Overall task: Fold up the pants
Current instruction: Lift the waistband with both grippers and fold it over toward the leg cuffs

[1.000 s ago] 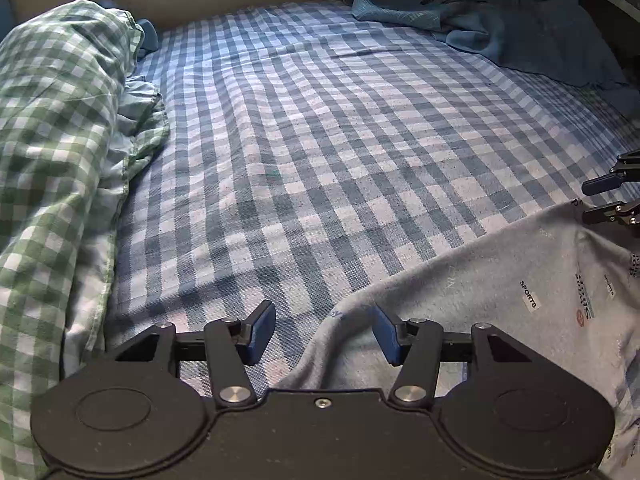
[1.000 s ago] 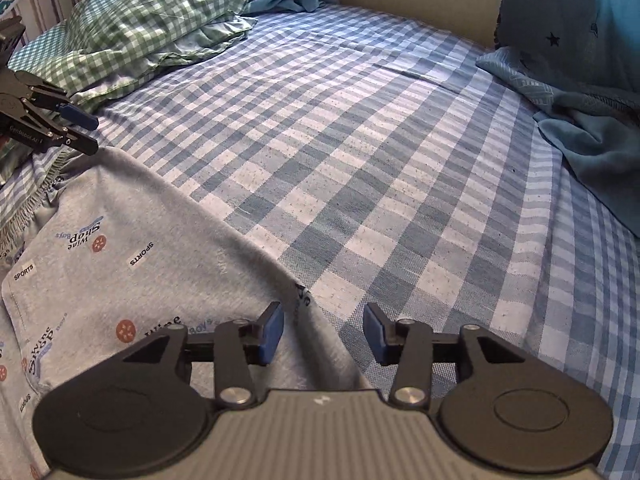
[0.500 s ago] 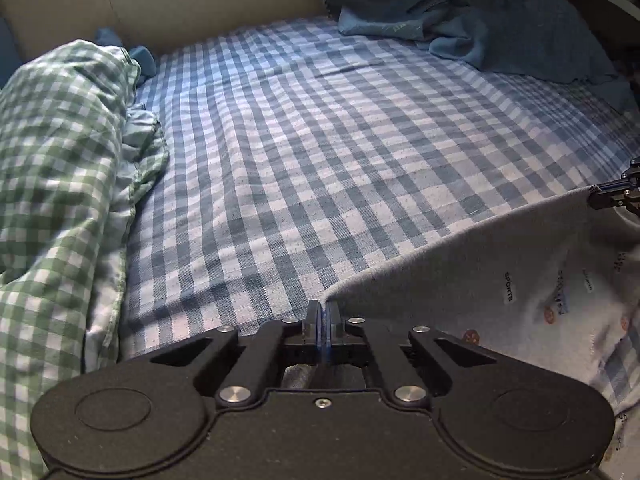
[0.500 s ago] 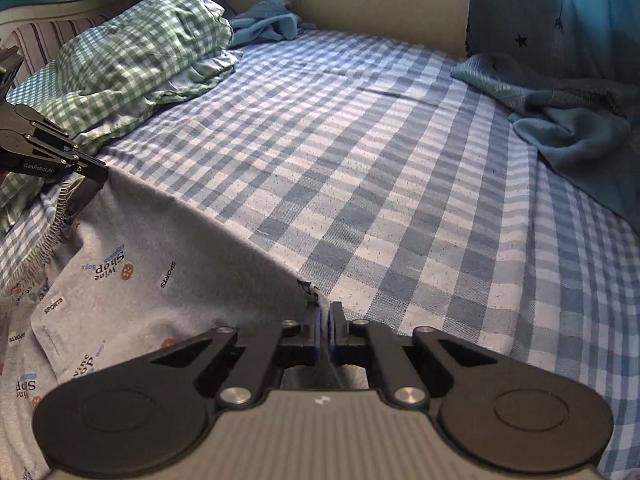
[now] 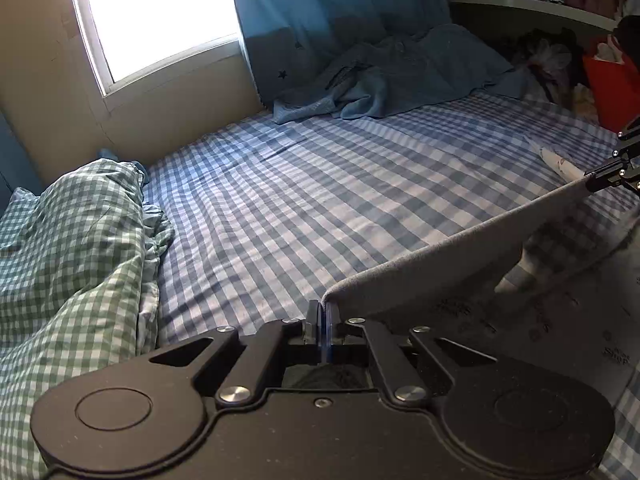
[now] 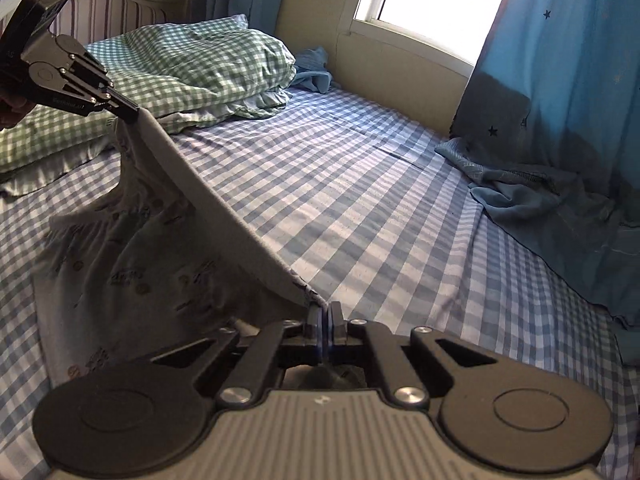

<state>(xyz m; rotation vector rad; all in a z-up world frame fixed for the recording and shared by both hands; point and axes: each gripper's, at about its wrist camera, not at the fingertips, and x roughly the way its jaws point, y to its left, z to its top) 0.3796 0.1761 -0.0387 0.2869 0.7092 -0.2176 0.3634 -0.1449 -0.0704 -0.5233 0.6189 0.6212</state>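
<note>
Both grippers, fingers (image 5: 316, 312) clamped, have lifted the pants (image 6: 168, 248) edge taut.

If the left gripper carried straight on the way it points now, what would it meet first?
Probably the checked bedsheet: the left gripper, shut on the grey pants, aims down across open bed. The blue blanket lies further off; depth is uncertain.

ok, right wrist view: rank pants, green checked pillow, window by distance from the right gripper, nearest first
1. pants: edge clamped in the right gripper, hanging left of it.
2. green checked pillow: upper left, at the head of the bed.
3. window: top right, in the wall past the bed's far side.
</note>
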